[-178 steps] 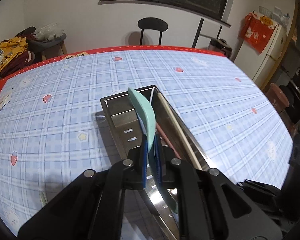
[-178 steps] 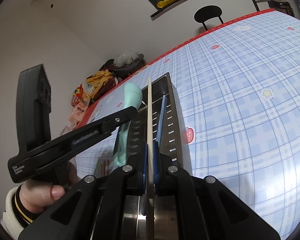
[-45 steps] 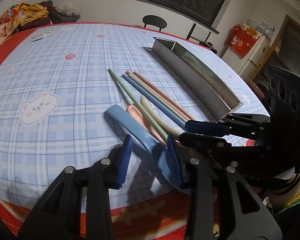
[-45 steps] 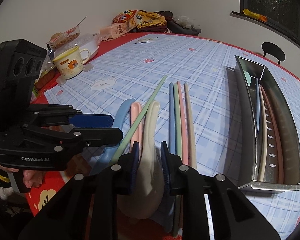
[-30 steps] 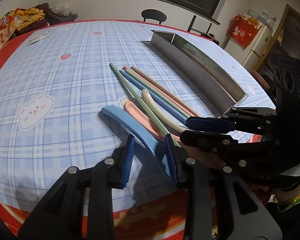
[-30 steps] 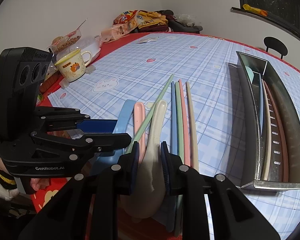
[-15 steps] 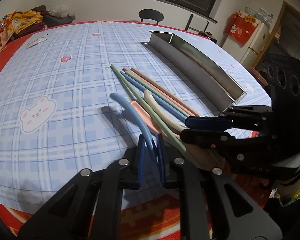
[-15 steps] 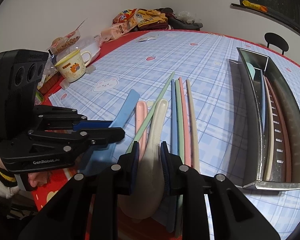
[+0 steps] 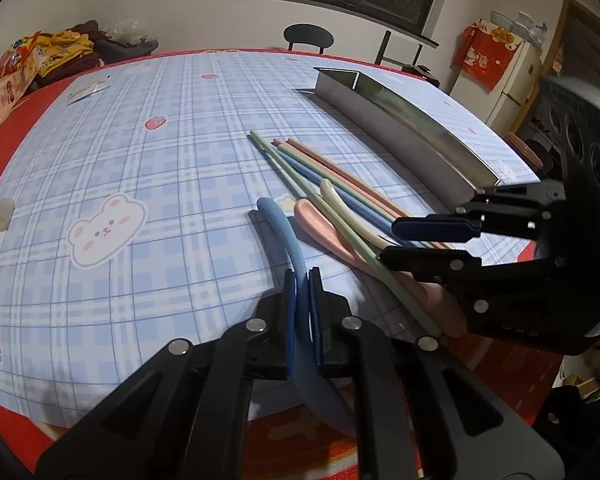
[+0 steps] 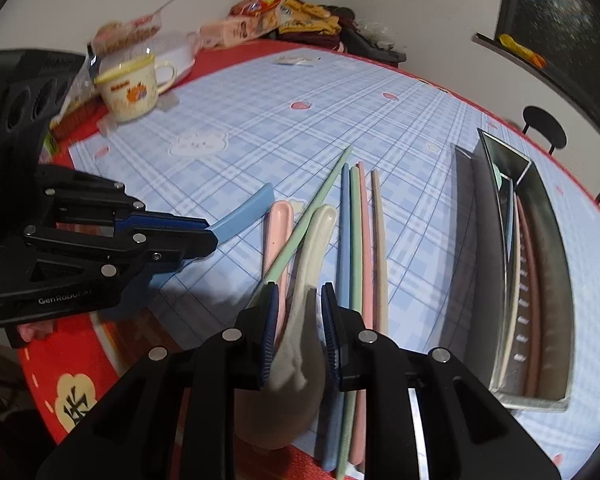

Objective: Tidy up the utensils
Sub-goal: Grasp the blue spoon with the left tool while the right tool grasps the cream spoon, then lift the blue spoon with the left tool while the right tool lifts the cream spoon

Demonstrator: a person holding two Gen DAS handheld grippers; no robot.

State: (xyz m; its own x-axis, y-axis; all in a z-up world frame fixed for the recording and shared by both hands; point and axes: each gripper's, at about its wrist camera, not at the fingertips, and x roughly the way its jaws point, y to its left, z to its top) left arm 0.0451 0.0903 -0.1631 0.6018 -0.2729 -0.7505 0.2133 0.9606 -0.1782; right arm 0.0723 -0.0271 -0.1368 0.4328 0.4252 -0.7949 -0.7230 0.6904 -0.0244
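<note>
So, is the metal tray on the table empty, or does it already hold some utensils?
Not empty. The right wrist view shows the metal tray already holding a few long utensils lying lengthwise, among them a pink stick and a cream stick.

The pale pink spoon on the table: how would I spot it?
Start at the long steel tray and move across the straight chopsticks beside it. The pale pink spoon lies flat just past them, under a slanting green chopstick; the neighbouring cream spoon and blue spoon are both gripped.

Right gripper (image 10: 299,322) jaws clamp cream spoon (image 10: 313,248)
</note>
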